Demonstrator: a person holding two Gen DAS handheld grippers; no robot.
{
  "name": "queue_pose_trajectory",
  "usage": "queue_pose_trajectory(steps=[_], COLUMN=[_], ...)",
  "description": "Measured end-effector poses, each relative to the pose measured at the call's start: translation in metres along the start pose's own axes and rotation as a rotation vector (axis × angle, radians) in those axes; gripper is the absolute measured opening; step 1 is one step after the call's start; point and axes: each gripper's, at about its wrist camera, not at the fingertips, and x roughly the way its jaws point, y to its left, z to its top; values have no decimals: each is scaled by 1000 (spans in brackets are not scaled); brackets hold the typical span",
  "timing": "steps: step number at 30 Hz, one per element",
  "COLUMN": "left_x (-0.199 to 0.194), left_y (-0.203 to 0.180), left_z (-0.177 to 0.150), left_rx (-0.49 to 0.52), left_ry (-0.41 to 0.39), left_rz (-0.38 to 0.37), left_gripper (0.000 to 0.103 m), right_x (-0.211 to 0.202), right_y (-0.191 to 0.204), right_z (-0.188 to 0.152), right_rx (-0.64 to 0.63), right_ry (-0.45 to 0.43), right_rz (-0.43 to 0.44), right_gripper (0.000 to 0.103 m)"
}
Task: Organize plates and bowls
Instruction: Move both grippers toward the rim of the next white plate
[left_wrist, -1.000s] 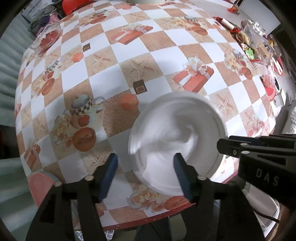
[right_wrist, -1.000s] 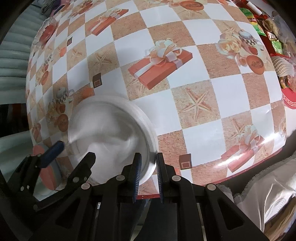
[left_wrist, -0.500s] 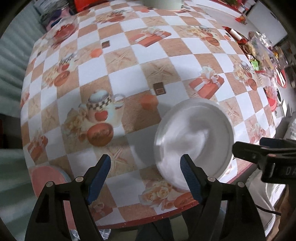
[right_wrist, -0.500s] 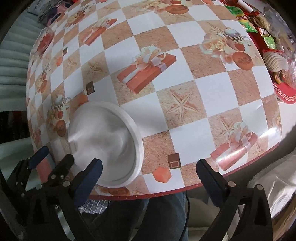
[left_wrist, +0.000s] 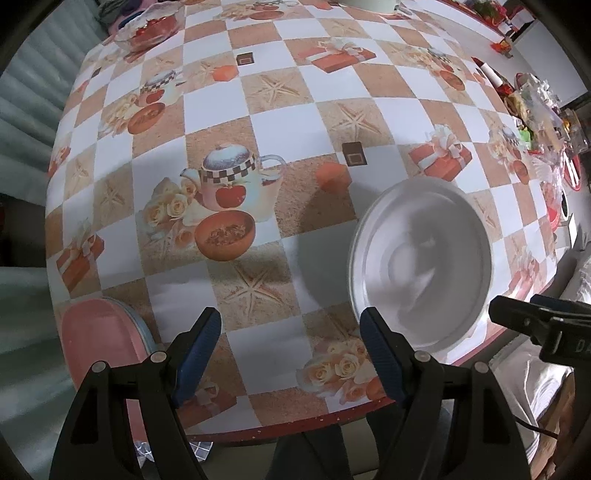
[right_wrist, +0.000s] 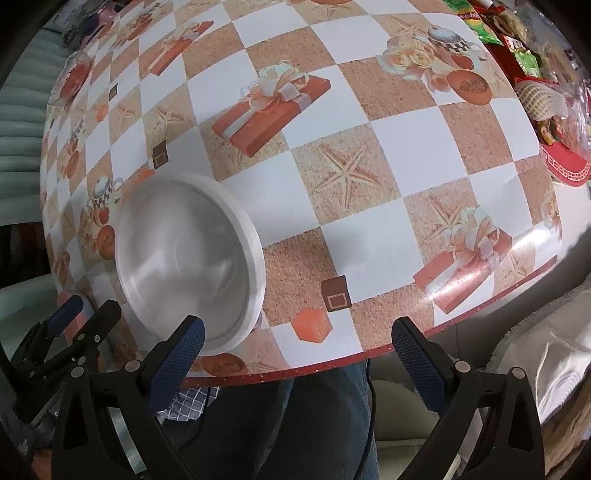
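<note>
Both the left gripper (left_wrist: 290, 345) and right gripper (right_wrist: 297, 352) hold jaws spread, empty; lettering "DA" shows on the right gripper.

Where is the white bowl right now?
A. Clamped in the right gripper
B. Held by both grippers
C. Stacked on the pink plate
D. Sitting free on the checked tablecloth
D: the white bowl rests on the tablecloth; both the right gripper and the left gripper are open and empty.

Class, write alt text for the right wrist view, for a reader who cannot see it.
A round white bowl sits near the edge of a table covered in a checked orange-and-white patterned tablecloth. The right hand-held gripper hangs open over that edge, holding nothing, and the left hand-held gripper shows at lower left.
</note>
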Motion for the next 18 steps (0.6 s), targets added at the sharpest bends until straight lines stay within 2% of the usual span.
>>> queue_pose_trajectory(steps=[18], left_x=[2], left_y=[-7], left_z=[0], left_rx=[27], left_ry=[3], left_rz=[-1], left_gripper=[81], right_x=[5], right_y=[1], right_z=[3], right_rx=[-6], right_ry=[10], right_rz=[-6], right_gripper=[102])
